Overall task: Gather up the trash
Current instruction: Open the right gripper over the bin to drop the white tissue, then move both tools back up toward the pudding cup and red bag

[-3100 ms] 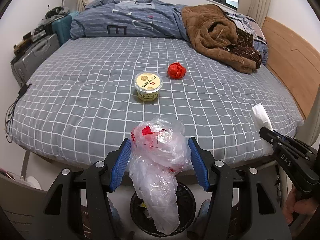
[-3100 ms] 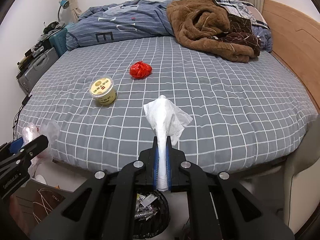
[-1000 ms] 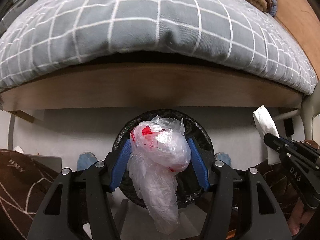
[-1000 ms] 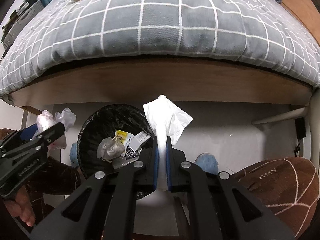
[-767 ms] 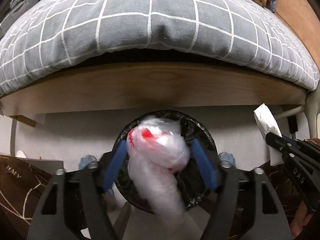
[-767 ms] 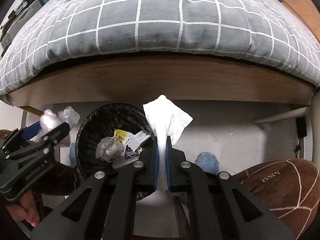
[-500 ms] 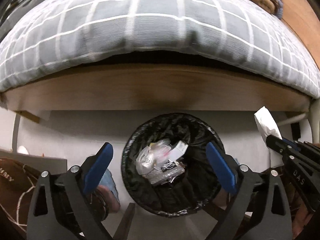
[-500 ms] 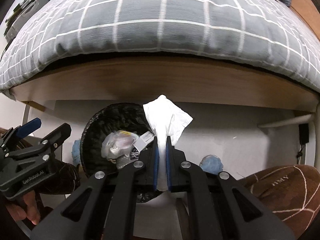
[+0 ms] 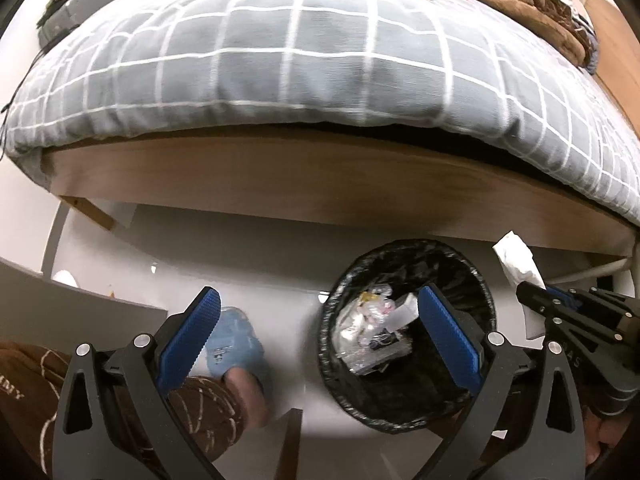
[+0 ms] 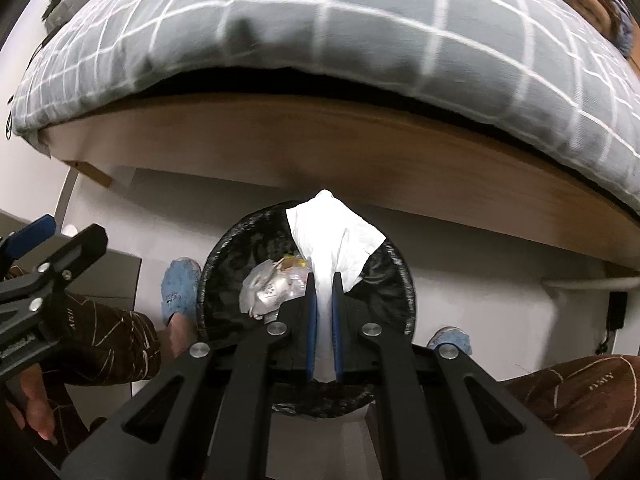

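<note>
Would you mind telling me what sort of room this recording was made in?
Most likely a bedroom: a bed with a grey checked cover fills the view, a brown blanket lies bunched on it, and a small lined trash bin stands on the floor beside it.

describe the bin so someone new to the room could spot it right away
Start at the bed with the grey checked sheet and look down past its wooden frame to the white floor. The bin stands there: round, lined with a crinkled black bag, litter inside, the only dark container on that floor.
</note>
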`<state>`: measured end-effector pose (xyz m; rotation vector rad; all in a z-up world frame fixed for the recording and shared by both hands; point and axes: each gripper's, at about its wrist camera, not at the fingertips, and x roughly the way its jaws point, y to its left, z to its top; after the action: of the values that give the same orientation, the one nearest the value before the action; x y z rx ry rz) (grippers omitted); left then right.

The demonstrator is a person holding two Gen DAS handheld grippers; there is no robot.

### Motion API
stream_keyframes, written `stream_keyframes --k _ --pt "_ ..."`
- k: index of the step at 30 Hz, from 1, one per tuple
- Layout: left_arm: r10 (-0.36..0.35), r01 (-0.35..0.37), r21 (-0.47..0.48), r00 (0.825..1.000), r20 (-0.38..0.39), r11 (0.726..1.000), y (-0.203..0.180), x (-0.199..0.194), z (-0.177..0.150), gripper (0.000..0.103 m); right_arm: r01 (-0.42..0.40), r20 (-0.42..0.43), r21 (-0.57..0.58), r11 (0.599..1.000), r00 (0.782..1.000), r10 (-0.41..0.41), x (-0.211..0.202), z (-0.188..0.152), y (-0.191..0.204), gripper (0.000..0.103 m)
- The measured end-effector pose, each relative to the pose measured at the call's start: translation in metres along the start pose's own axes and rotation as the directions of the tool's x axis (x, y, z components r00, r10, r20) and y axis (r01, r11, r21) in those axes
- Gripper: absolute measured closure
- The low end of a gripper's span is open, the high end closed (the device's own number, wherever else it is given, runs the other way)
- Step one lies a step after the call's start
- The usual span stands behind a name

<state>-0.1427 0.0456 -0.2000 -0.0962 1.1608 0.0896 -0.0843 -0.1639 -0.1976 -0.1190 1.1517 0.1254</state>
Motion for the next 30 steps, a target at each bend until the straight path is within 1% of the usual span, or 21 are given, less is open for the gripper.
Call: stream_keyframes --k 4,6,9,10,11,12,14,15,18,20,28,30 --pt "-0.002 0.002 -0.014 1.000 -0.007 1.000 0.015 0.000 -0.002 0.006 -0.006 -0.014 -0.024 1.000 1.000 0.006 0.005 0.002 0.010 0.097" --pt "0.000 0.000 -0.011 1.000 -0.008 1.000 0.018 -0.001 -0.002 0.006 -0.008 -0.019 -0.031 0.999 1.000 0.007 0.008 0.002 0.018 0.094" --pt "-0.005 0.005 -0.018 1.000 -0.009 1.000 0.020 -0.001 -0.003 0.006 -0.003 -0.015 -0.045 0.999 1.000 0.003 0.010 0.001 0.025 0.093" --pt "-0.005 0.005 -0.022 1.000 -0.010 1.000 0.020 -0.001 -0.004 0.006 -0.003 -0.015 -0.055 0.999 1.000 0.002 0.011 0.001 0.026 0.090" --pt "-0.007 0.007 -0.025 1.000 -0.010 1.000 0.020 -0.002 -0.004 0.006 -0.003 -0.014 -0.060 0.998 1.000 0.002 0.013 0.000 0.027 0.082" --pt "-0.009 0.009 -0.028 1.000 -0.010 1.000 0.021 -0.001 -0.004 0.006 0.002 -0.010 -0.063 0.998 1.000 -0.002 0.013 0.000 0.026 0.079" --pt "-0.010 0.009 -0.035 1.000 -0.017 0.999 0.022 0.001 -0.006 0.006 -0.005 -0.007 -0.065 0.998 1.000 0.004 0.013 -0.001 0.027 0.068" --pt "-0.012 0.011 -0.038 1.000 -0.018 0.999 0.022 0.002 -0.007 0.006 -0.002 -0.003 -0.063 0.998 1.000 0.001 0.012 -0.001 0.027 0.066" --pt "-0.013 0.012 -0.035 1.000 -0.019 0.999 0.021 0.002 -0.007 0.006 0.000 0.000 -0.058 0.998 1.000 0.000 0.010 0.000 0.028 0.055" --pt "-0.013 0.012 -0.035 1.000 -0.020 0.999 0.021 0.001 -0.008 0.006 0.004 0.010 -0.053 0.999 1.000 -0.004 0.008 0.000 0.026 0.045" --pt "-0.014 0.014 -0.035 1.000 -0.010 0.999 0.020 0.000 -0.010 0.006 0.023 0.041 -0.046 0.999 0.999 -0.021 -0.006 0.002 0.020 0.021" --pt "-0.013 0.013 -0.031 1.000 -0.006 0.999 0.019 -0.002 -0.011 0.006 0.020 0.049 -0.037 0.999 0.999 -0.018 -0.009 0.002 0.019 0.018"
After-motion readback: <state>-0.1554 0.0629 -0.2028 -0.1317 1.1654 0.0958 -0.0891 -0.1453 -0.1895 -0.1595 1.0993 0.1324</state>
